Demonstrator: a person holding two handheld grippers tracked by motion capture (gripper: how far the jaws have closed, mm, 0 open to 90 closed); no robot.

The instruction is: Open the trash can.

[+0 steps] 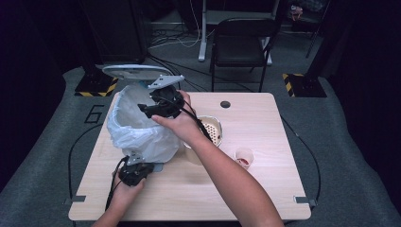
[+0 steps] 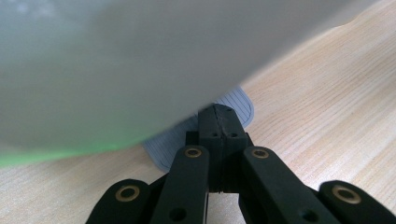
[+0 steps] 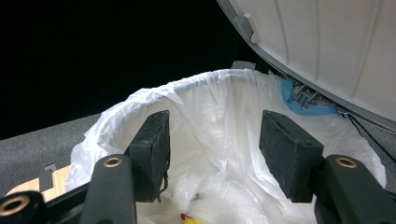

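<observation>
Bin [image 1: 142, 127] contents mostly hidden by its white liner [image 3: 219, 121]. Right tool [image 1: 158, 105] held over bin mouth, jaws apart, empty. Left tool [image 2: 218, 122] low on bench [image 1: 265, 123], jaws together against pedal [image 2: 236, 105].

High view looks down on the table [image 1: 265, 189]; gripper views sit close, sharing the bin [image 1: 137, 127] at 10 o'clock.
</observation>
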